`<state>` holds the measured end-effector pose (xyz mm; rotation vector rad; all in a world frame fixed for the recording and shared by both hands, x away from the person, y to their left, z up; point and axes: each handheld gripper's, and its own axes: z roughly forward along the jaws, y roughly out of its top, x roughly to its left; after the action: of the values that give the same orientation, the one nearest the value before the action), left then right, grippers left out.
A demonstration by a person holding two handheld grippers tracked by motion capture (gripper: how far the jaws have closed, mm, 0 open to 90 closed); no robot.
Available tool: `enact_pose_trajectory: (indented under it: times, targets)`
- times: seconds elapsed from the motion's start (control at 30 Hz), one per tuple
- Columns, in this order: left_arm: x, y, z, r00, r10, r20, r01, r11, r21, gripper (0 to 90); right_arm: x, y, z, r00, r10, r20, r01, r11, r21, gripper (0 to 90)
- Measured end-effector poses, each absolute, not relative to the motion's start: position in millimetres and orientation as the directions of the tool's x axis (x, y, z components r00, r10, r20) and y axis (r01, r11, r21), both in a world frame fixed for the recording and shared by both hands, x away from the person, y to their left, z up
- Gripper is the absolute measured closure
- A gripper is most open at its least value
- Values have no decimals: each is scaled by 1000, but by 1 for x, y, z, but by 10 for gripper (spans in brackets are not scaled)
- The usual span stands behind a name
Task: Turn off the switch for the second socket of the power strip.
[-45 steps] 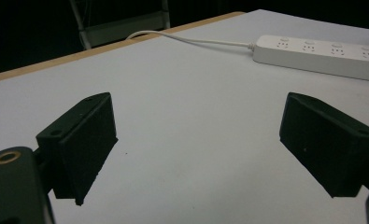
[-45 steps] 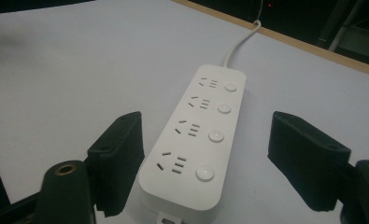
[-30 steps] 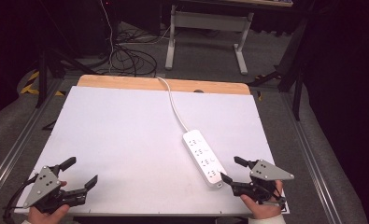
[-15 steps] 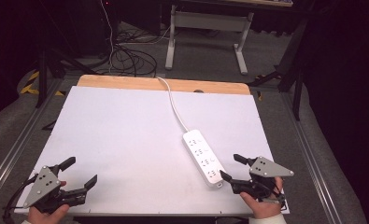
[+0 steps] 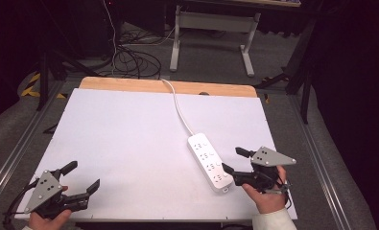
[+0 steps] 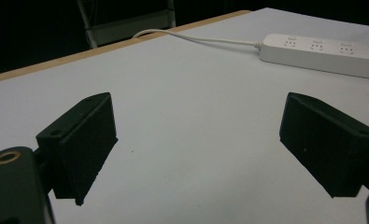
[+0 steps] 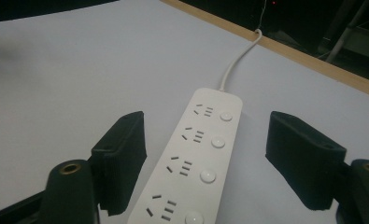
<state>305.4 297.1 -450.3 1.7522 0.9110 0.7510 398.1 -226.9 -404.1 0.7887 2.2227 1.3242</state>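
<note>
At the near left corner of the white table top [image 5: 129, 129], the left gripper [image 5: 84, 179] rests with its jaws spread wide and nothing between them, well apart from the work. Right of the middle lies the long white plastic power strip [image 5: 209, 162] with four sockets and round buttons, its length running diagonally from the board's centre toward the near right edge. By the look of it, it is light, rigid and smooth, so it could slide on the board; a hold across its narrow width near the close end seems soundest. Its white cable [image 5: 180, 108] trails to the far wooden edge strip [image 5: 129, 85] and may drag or resist a pull. The right gripper [image 5: 234, 164] hangs over the strip's near end, jaws released and straddling it without touching. Nothing else blocks the approach.
</note>
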Motion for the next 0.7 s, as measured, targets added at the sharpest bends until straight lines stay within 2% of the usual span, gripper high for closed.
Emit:
enact_pose_trajectory:
  times: [0.7]
  targets:
    - [306,297,-451,525,848,70,244,-229,942,115,426,-206,-392,-749,658,-76,257,394,882,312]
